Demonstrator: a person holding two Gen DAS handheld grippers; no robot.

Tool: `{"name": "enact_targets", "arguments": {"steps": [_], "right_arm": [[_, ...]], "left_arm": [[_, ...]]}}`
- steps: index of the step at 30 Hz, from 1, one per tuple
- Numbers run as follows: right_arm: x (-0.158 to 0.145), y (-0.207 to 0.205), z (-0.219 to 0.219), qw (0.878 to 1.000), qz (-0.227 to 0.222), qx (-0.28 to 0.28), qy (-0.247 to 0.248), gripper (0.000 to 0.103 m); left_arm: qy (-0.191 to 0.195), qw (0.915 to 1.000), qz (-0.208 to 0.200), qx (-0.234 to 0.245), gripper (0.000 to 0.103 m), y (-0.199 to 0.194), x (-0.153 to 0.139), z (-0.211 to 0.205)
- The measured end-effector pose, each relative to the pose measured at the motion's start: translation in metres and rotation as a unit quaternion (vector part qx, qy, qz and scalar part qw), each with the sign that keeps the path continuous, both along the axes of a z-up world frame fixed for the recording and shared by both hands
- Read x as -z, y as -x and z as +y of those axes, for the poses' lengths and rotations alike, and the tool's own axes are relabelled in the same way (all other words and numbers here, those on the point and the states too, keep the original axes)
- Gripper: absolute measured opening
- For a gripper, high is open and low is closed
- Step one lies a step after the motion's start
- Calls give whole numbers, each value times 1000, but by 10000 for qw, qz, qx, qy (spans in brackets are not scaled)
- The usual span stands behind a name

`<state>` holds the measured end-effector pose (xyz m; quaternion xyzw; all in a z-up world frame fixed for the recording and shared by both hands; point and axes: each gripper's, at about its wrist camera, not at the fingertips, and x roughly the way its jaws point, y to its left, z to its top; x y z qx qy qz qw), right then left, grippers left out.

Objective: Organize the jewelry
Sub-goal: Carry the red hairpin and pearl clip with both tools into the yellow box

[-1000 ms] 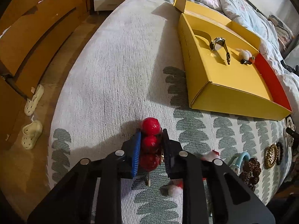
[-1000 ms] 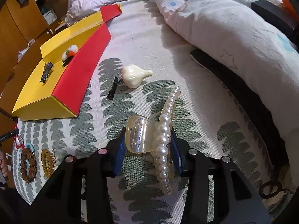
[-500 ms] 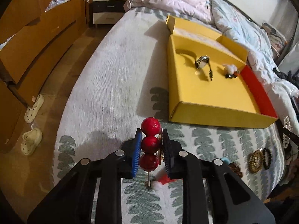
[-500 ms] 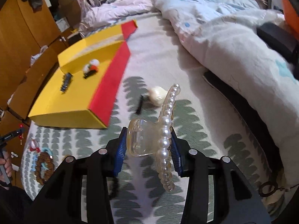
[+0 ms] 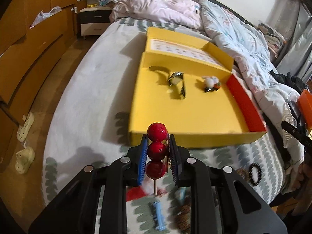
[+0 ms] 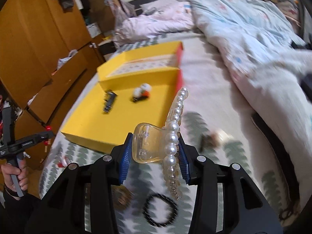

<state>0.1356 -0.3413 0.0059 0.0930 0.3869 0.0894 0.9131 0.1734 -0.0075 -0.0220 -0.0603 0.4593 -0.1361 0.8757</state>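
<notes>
Motion smears the small things on the bed (image 6: 204, 74) near the right camera: a brown lump (image 6: 212, 137) cannot be identified. In the left view, the red patch (image 5: 136, 192) below the fingers (image 5: 141, 161) is unreadable blur.

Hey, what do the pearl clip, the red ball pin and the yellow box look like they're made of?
Pearl clip: likely clear yellowish plastic, see-through body, with a row of glossy faux pearls.
Red ball pin: three shiny red balls with highlights, probably lacquered plastic or resin, on a thin pale stick.
Yellow box: matte cardboard, judging by its folded flaps.
</notes>
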Motion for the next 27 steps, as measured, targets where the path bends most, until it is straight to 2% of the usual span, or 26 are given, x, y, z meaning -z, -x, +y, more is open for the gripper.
{"name": "enact_targets", "arguments": {"steps": [5, 10, 14, 18, 27], "right_arm": [[-15, -34, 42, 9988, -60, -479, -25, 44], [-12, -74, 70, 9971, 109, -752, 33, 44], [2, -106, 86, 9953, 291, -921, 23, 44], [23, -129, 93, 9936, 533, -992, 41, 44], [60, -159, 104, 9894, 985, -1032, 271, 44]], "left_arm": [[83, 9999, -31, 134, 22, -22, -14, -22], [254, 9995, 104, 159, 22, -52, -13, -42], [63, 9995, 256, 156, 22, -76, 0, -57], [48, 9983, 561, 114, 22, -98, 20, -60], [-106, 9962, 858, 111, 22, -112, 42, -67]]}}
